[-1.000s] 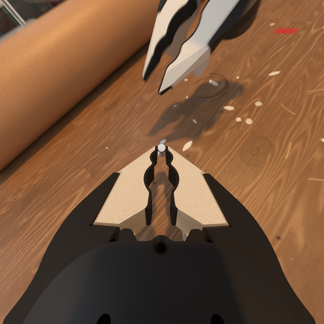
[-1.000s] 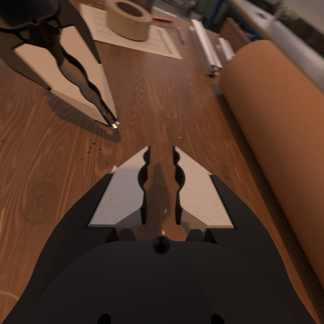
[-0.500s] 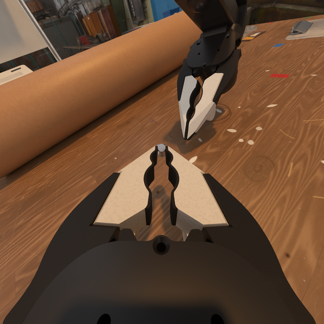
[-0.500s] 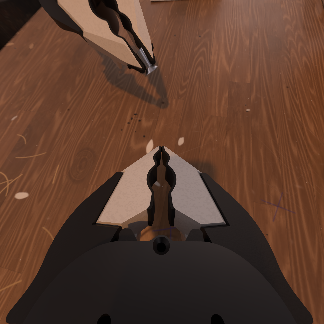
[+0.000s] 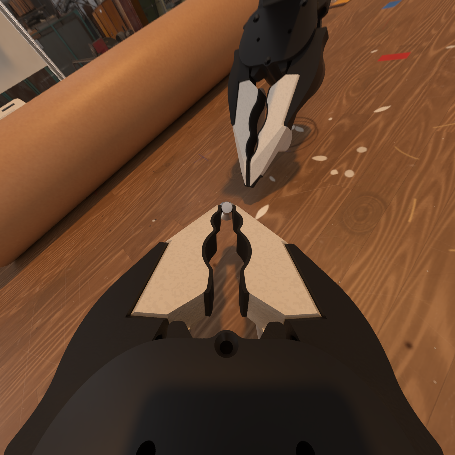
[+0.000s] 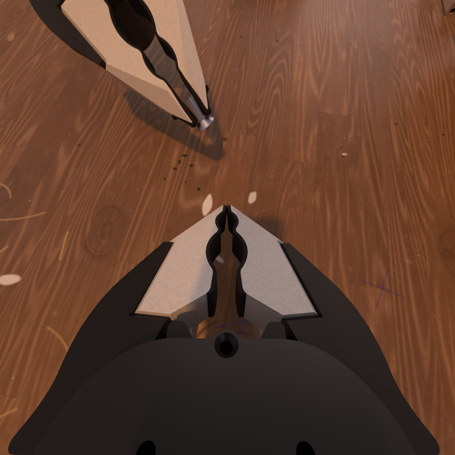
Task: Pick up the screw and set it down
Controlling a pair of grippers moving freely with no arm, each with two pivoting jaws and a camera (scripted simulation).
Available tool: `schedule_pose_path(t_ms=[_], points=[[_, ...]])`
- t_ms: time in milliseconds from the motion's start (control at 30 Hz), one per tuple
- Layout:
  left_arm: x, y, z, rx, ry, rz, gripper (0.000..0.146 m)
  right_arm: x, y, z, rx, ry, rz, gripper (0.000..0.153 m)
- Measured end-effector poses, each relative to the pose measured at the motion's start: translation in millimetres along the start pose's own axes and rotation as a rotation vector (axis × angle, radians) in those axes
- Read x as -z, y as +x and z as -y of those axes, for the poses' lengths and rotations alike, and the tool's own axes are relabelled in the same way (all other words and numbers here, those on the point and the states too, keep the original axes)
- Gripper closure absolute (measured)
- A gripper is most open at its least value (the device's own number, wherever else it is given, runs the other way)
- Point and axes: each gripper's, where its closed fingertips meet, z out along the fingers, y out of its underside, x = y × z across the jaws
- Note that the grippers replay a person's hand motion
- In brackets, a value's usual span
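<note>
Left wrist view: you see your left gripper (image 5: 226, 213) clamped on the screw (image 5: 226, 207) at the very fingertips, the round end of the shank facing the camera.
Right wrist view: it shows the same screw (image 6: 201, 116) from the side, a countersunk metal one, head down and poking out below the left gripper's (image 6: 197, 115) tips.
Screw position: held close over the wooden workbench (image 6: 344, 123); you cannot tell whether the head touches the wood, though its shadow lies right beside it.
Right gripper: your right gripper (image 6: 226, 208) has its fingers together on nothing, tips low over the bench and near the screw, seen opposite you in the left wrist view (image 5: 251, 183).
Risk, thin grip: only the last notch of the fingers holds the shank, so a jolt or a tilt could let the screw pivot or slide out before you mean it to.
Risk, release: if you open while the screw is tilted on its cone-shaped head, it will probably tip over and roll in an arc across the boards.
Risk, roll path: the big brown paper roll (image 5: 98, 110) lies along the far side; a runaway screw could end against it or under its curve, hard to reach.
Risk, crowding: the two grippers are close, so a careless sweep with the right one could knock the screw or the left fingertips.
Advice: lower until the head rests, then part the fingers slowly.
</note>
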Motion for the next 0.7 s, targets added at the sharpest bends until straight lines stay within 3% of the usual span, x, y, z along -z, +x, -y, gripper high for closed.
schedule_pose_path(t_ms=[333, 533, 700], points=[[-14, 5, -16, -0.052, -0.13, -0.006, 0.138, -1, 2, 1, 0.018, -0.02, -0.032, 0.153], [-28, 5, -26, 0.008, -0.248, -0.042, 0.138, -3, 1, -2, 0.034, -0.052, -0.044, 0.153], [-32, 0, -18, 0.045, -0.224, -0.028, 0.138, -4, -1, -3, 0.046, -0.066, -0.043, 0.153]])
